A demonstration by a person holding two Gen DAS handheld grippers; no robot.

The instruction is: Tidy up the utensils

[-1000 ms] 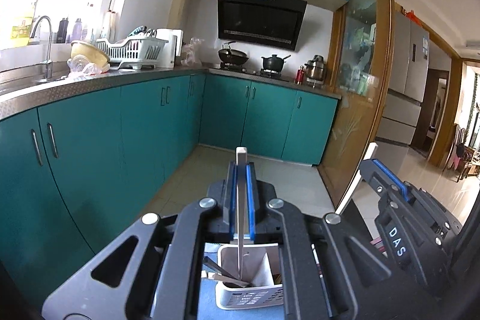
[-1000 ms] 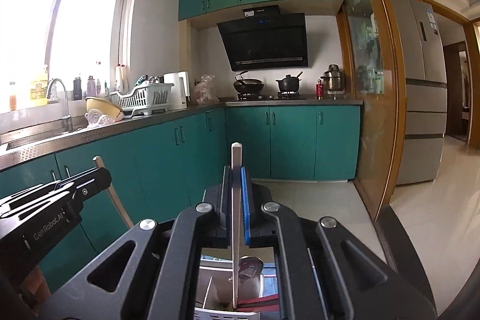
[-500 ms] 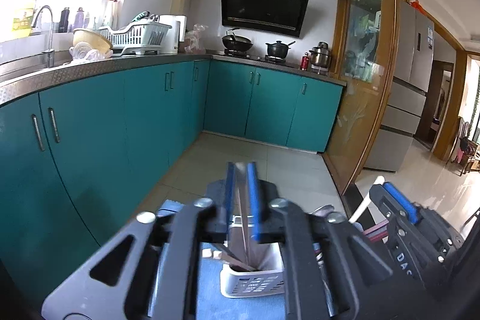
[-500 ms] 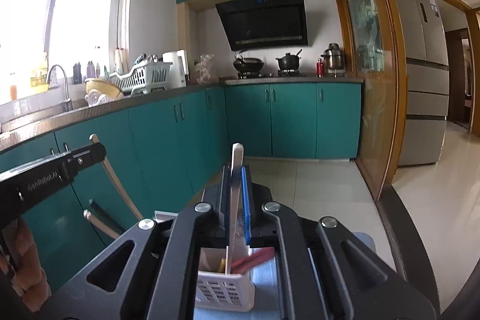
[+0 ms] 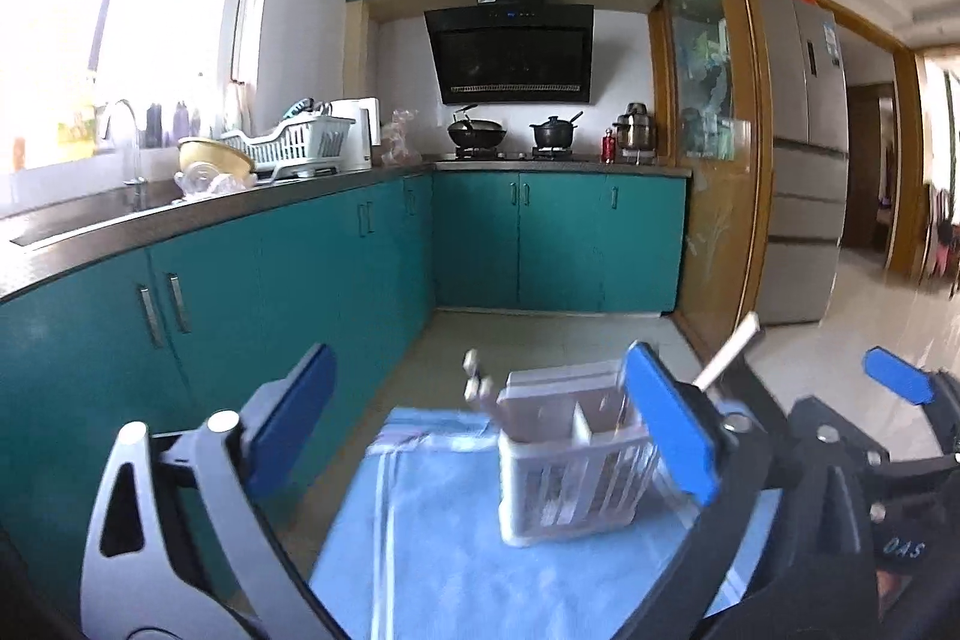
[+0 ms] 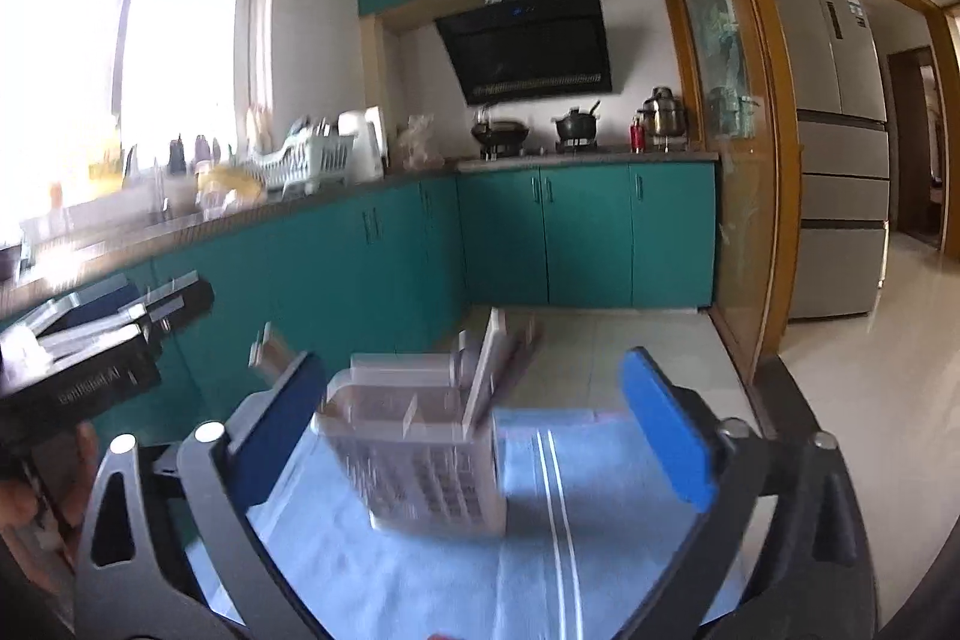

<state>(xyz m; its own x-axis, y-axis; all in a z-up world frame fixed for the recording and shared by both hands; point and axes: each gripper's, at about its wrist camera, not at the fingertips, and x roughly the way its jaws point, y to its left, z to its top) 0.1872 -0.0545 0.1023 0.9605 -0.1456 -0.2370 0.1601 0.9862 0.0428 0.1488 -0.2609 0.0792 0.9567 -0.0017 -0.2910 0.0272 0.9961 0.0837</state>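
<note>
Motion blur smears the utensils (image 6: 480,376) in the caddy (image 6: 432,466) (kinds unreadable).

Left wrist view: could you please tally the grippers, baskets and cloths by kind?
Grippers: 2, the left gripper and the right gripper, both open
White basket: 1
Blue cloth: 1
Total: 4

The left gripper (image 5: 480,436) is showing grey-black linkage arms with round silver screws and blue rectangular finger pads (image 5: 669,427). The right gripper (image 6: 474,433) is wearing the same blue pads (image 6: 660,427), and white "DAS" lettering is showing on its black body.
</note>
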